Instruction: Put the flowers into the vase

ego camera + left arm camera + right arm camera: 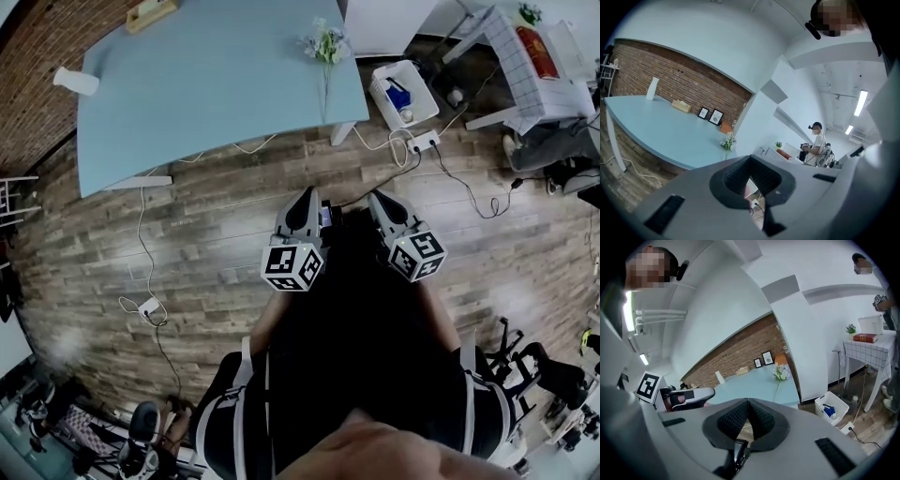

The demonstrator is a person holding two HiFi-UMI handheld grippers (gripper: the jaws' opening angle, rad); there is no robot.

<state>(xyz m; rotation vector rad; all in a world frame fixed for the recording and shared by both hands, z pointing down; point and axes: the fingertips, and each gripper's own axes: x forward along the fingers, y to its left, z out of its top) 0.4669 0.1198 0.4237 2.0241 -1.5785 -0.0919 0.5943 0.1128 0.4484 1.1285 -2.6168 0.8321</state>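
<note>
Upper centre of head view: flowers (325,45) on the desk (206,84), white vase (75,82) at its upper-left corner. Both closed, empty: left tongs (307,197), right tongs (379,201). I'd open one and pinch the stems low.

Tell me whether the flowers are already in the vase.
No: in the head view the flowers lie on the blue table, far from the white vase at its other end.
</note>
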